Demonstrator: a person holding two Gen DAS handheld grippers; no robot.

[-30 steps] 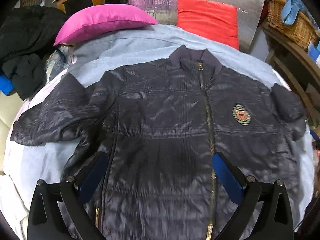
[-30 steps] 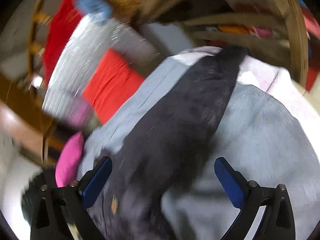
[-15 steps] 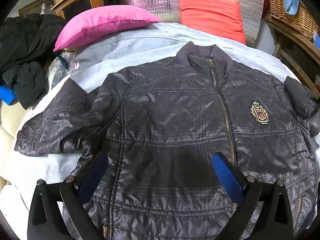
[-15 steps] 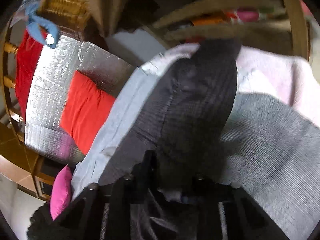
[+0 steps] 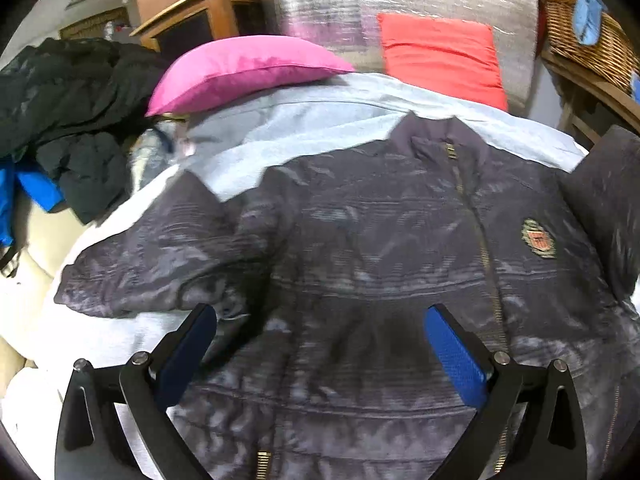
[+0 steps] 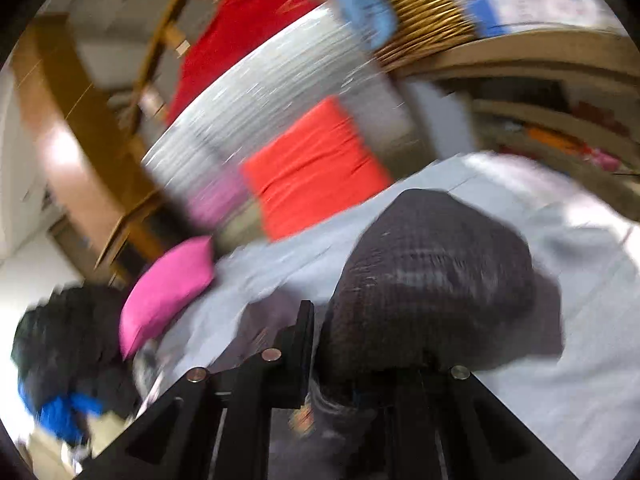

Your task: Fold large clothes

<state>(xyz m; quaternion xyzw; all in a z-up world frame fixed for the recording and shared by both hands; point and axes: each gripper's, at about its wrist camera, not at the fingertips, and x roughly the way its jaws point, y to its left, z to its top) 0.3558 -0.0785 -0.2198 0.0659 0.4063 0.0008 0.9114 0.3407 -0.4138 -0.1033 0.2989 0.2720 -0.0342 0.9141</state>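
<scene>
Dark jacket (image 5: 380, 264) lies front-up, zipped, on a pale blue sheet (image 5: 320, 120), filling the centre of the left view. Left gripper (image 5: 320, 344) hovers above its lower half, fingers spread wide, holding nothing. Right gripper (image 6: 352, 364) has its fingers closed on a sleeve (image 6: 432, 276), bunched up mid-frame. Pink pillow (image 5: 240, 68) upper left, red cushion (image 5: 440, 56) upper right. Both views blurred.
</scene>
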